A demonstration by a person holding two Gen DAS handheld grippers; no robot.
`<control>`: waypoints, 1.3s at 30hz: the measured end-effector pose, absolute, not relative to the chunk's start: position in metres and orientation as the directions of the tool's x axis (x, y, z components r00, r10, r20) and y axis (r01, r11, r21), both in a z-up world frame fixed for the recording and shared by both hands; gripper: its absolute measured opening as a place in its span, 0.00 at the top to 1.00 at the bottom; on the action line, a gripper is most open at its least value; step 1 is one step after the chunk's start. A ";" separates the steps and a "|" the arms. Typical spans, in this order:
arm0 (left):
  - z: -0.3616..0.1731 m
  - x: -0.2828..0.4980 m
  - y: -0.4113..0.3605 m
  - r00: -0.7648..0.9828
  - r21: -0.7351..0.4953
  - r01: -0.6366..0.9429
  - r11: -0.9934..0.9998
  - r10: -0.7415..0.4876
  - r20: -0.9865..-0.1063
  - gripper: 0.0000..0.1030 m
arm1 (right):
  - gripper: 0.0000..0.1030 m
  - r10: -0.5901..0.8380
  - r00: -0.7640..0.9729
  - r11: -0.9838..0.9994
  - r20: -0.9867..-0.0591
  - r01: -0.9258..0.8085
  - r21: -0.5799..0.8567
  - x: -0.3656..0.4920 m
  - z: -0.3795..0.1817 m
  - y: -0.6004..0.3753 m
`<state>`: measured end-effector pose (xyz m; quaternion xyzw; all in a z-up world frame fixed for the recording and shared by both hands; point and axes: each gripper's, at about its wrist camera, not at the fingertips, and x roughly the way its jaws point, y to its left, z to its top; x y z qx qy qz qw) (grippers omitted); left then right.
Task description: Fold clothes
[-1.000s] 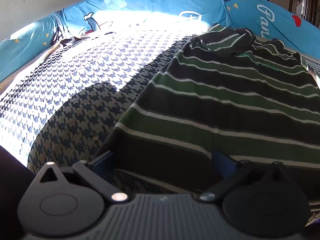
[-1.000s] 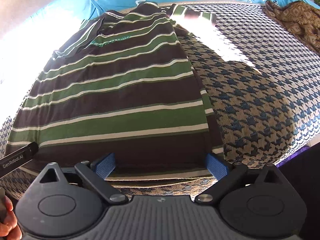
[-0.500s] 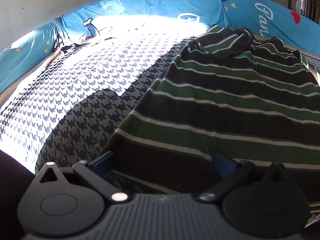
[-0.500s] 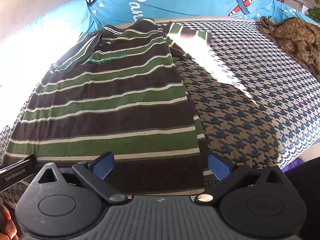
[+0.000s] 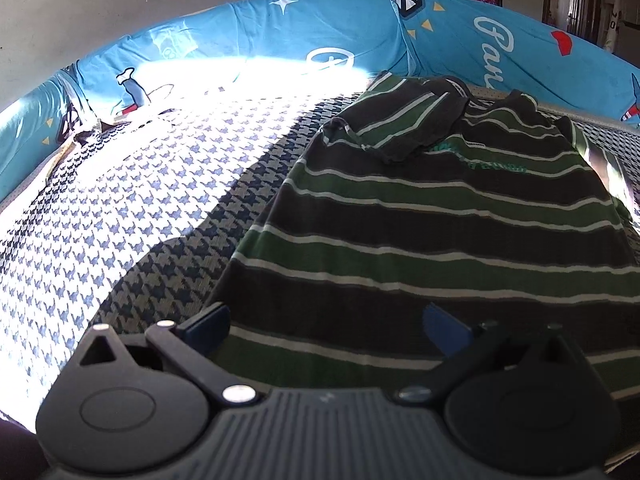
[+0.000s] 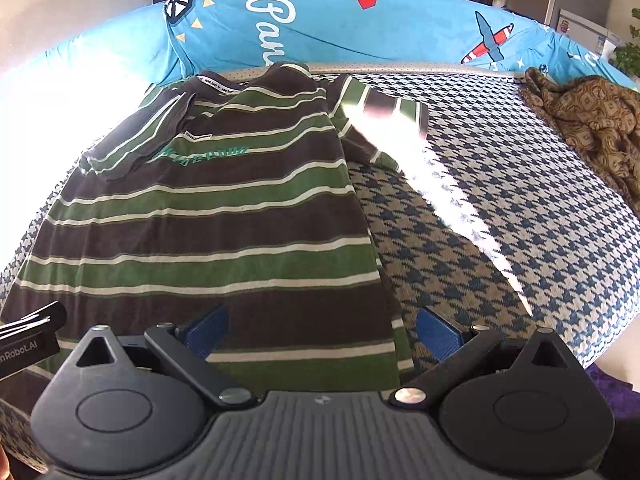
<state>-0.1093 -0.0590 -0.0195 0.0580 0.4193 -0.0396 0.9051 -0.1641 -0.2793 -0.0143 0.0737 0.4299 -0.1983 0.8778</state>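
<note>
The striped polo shirt [image 6: 208, 216] lay face up and spread nearly flat on the houndstooth bed cover [image 6: 500, 200], filling the left and centre of the right wrist frame and the right half of the left wrist frame, its collar [image 6: 224, 84] toward the top of the picture against the blue printed cushion [image 6: 320, 28]. In the left wrist view one sleeve [image 5: 400, 120] was folded in over the chest in the upper middle of the frame; in the right wrist view the other sleeve [image 6: 380, 108] stretched out to the upper right, half washed out by a band of sunlight. It looked like a light, soft knit, limp rather than stiff, likely to sag and crease wherever it was lifted and to drag a little on the coarse weave beneath it, with nothing fragile about it. The left tool [image 5: 324, 324] hovered low over the hem near the shirt's left edge, its blue pads [image 5: 204, 322] spread wide and gripping nothing; the right tool [image 6: 320, 328] was likewise spread apart, straddling the shirt's right side seam near the hem, one pad [image 6: 208, 328] over the fabric and the other over the bed cover. The best hold seemed to be the doubled hem at each lower corner, or the shoulder seams, pinching both layers together so the back would not lag behind the front. A crumpled brown patterned cloth [image 6: 588, 120] sat well apart at the right edge.
</note>
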 end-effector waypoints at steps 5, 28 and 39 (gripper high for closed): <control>-0.021 -0.089 -0.073 0.628 0.065 0.152 0.986 -0.045 -0.777 0.00 | 0.02 -0.297 0.551 0.921 -0.780 0.380 -0.083 -0.144 -0.015 -0.275; -0.031 0.011 -0.112 0.641 0.111 0.168 0.980 -0.022 -0.767 0.00 | 0.03 -0.404 0.594 0.915 -0.695 0.256 -0.312 -0.032 -0.026 -0.269; -0.044 0.055 -0.122 0.682 0.152 0.110 0.982 0.036 -0.730 0.00 | 0.36 -0.194 0.587 0.976 -0.786 0.193 -0.096 -0.002 -0.036 -0.279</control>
